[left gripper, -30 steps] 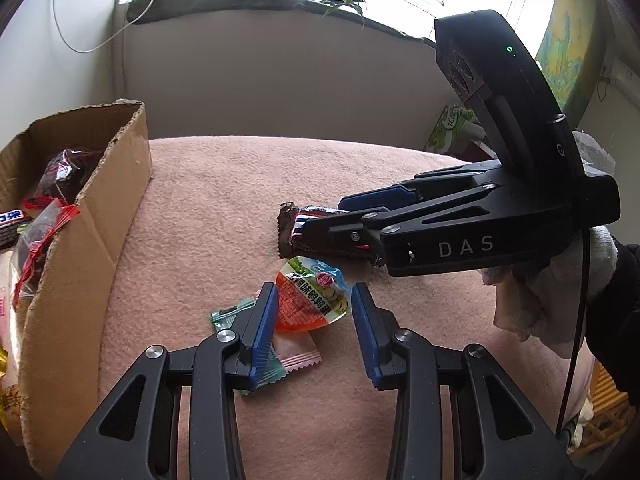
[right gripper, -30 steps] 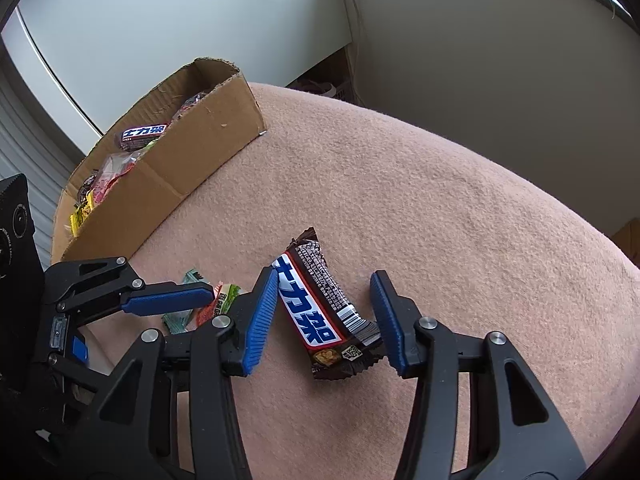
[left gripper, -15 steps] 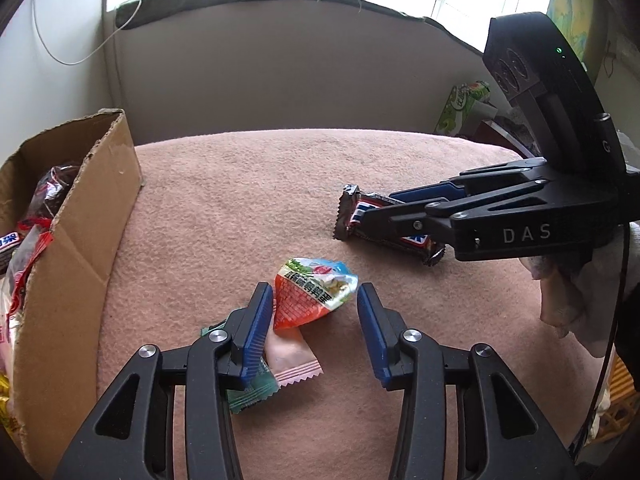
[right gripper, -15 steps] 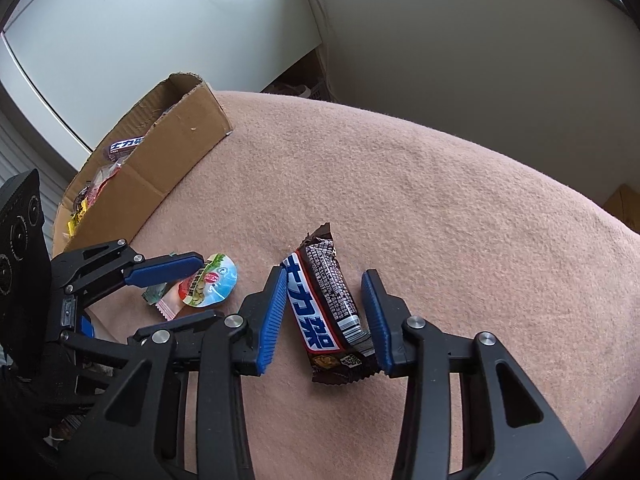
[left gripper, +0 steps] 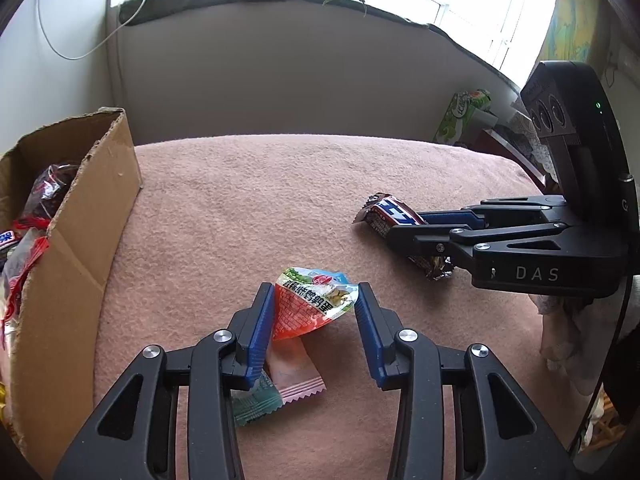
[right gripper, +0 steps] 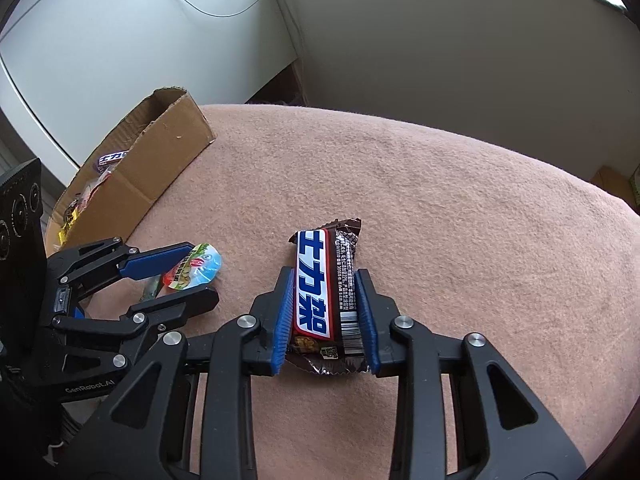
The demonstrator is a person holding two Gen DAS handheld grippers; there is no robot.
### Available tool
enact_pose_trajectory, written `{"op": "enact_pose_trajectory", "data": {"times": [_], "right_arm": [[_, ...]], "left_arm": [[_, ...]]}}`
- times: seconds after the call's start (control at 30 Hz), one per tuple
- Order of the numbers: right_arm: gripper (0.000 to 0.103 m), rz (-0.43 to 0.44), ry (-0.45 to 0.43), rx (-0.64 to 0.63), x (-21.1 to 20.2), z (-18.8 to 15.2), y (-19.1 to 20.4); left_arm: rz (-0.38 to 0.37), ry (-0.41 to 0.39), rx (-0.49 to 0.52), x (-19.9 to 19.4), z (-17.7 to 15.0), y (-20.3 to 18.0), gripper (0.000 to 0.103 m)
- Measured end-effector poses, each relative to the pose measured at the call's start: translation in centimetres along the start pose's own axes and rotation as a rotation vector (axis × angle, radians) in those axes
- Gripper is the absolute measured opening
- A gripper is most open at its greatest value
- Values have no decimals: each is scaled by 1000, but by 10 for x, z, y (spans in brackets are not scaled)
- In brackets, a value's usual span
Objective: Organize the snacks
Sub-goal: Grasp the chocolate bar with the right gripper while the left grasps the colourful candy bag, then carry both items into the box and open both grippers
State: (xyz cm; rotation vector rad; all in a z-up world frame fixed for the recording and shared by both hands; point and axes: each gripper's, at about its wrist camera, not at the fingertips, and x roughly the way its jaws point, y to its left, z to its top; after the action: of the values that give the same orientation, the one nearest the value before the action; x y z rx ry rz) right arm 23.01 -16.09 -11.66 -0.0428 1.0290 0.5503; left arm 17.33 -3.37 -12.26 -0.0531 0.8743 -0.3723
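My left gripper (left gripper: 316, 312) is shut on an orange and blue snack pouch (left gripper: 310, 306) and holds it just above the pink cloth. The pouch also shows in the right wrist view (right gripper: 192, 270). My right gripper (right gripper: 324, 316) is shut on a brown chocolate bar (right gripper: 324, 284) with a blue and white label; the bar also shows in the left wrist view (left gripper: 394, 220). A pink sachet (left gripper: 294, 372) and a green sachet (left gripper: 254, 402) lie under my left fingers.
An open cardboard box (left gripper: 86, 232) with several snacks in it stands at the left, also in the right wrist view (right gripper: 152, 176). A pink cloth (right gripper: 460, 220) covers the table. A wall and a window sill are behind. A green carton (left gripper: 460, 118) stands beyond the far right edge.
Both grippers have closed: the left on the snack pouch, the right on the chocolate bar. The right gripper with the bar has moved to the right, away from the left one.
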Motion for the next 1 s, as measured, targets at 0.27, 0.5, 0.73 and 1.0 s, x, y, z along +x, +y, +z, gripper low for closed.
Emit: {"op": "enact_pose_trajectory", "data": {"times": [0.27,0.5,0.73,1.0], "right_arm": [[31,-25,-58,67,-16,-15,1],[31,-26,-122,69,-47,-13,12],[31,4,-181,17,-69,6,51],[31,37,-189,-68,-61,31,109]], "left_arm": [[-15,-68,-21,-23,-3,4,38],[-66,-183,-22,-67,4,1,38],[-63,-274,-65,-103,1,22,38],[0,-344,-135,-131,-8,63,38]]}}
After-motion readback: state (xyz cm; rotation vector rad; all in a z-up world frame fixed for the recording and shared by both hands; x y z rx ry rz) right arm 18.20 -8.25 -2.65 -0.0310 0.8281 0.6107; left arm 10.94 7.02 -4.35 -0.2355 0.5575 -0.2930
